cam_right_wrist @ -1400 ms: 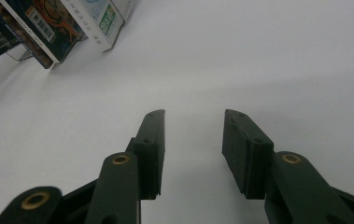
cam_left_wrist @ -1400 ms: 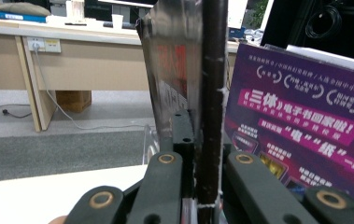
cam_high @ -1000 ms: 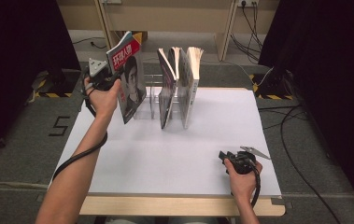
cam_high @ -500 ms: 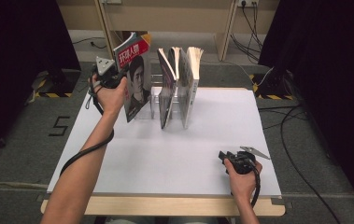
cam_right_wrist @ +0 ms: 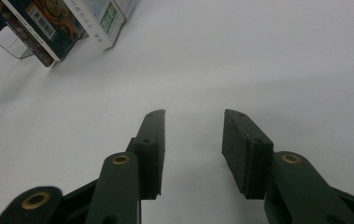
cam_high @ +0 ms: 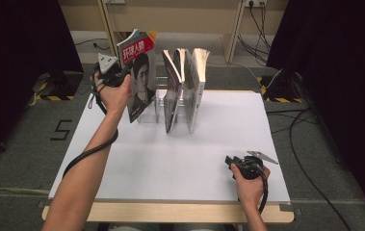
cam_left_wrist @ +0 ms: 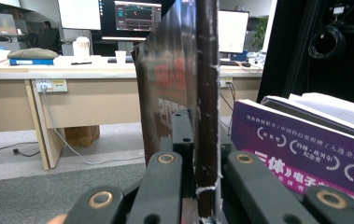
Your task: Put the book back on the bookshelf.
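1. Far left, my left gripper (cam_high: 122,72) had its jaws clamped tight on the thin glossy magazine with the red title band and a portrait on its cover (cam_high: 139,77), gripping it at the spine edge partway up; in the left gripper view that dark edge (cam_left_wrist: 207,107) ran straight up between my pads.
2. The magazine hung tilted above the left end of the clear acrylic book rack (cam_high: 157,107), its lower corner down near the rack and the white tabletop (cam_high: 180,163).
3. I judged it light but floppy and slick: a thin soft cover bends away from a pinch, so the spine side, where the pages are bound, was the stiffest place to hold, and a firm squeeze was called for.
4. Next along, the rack's slots held a few standing paperback books with fanned pale pages (cam_high: 186,86), leaning against each other; a purple cover (cam_left_wrist: 305,149) sat just beside my jaws. The leftmost slot looked free, though its clear walls were hard to make out.
5. Far right, my right gripper (cam_high: 232,161) rested on the table near the front edge, well apart from the rack, jaws about halfway open and holding nothing.
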Available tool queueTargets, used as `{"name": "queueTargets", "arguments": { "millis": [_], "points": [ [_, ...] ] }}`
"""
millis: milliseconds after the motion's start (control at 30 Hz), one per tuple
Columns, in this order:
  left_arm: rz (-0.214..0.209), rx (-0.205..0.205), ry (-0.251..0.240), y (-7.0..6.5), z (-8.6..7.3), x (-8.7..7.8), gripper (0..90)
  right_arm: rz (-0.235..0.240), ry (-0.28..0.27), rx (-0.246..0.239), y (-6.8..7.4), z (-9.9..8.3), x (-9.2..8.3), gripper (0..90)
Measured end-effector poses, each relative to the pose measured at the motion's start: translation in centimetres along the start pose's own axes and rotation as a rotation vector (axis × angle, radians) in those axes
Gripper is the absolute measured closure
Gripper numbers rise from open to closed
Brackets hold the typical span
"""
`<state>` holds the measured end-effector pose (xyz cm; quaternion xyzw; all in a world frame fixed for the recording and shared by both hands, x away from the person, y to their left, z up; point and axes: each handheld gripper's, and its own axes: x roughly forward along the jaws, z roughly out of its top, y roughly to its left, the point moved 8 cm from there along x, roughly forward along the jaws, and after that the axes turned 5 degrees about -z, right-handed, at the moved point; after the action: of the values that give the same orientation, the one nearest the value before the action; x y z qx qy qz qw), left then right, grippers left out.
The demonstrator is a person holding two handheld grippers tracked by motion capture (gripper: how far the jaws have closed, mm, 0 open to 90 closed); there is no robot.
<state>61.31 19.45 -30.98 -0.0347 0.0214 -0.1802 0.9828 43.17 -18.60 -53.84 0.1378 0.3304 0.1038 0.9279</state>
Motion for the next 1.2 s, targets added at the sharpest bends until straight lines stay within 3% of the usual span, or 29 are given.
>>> {"name": "queueTargets", "arguments": {
  "millis": [433,533,600,767,1200],
  "points": [
    [0.064,0.018,-0.005,2.3,-1.7,-1.3,86.2,0.002,0.001,-0.001,0.0,0.0,0.1,60.3],
    [0.067,0.028,0.004,2.2,-2.4,-1.5,86.1,0.003,0.001,-0.005,0.1,-0.1,0.0,60.4],
    [0.06,0.027,0.015,1.9,-3.9,-1.9,86.1,0.002,0.002,-0.003,0.1,-0.1,0.0,60.4],
    [0.05,0.041,0.007,1.4,-4.4,-2.8,85.9,0.001,0.003,-0.005,0.0,-0.1,0.0,60.3],
    [0.029,-0.043,0.063,1.1,-6.2,-5.9,85.5,-0.001,0.002,-0.007,0.1,-0.1,-0.1,60.4]
  ]
}}
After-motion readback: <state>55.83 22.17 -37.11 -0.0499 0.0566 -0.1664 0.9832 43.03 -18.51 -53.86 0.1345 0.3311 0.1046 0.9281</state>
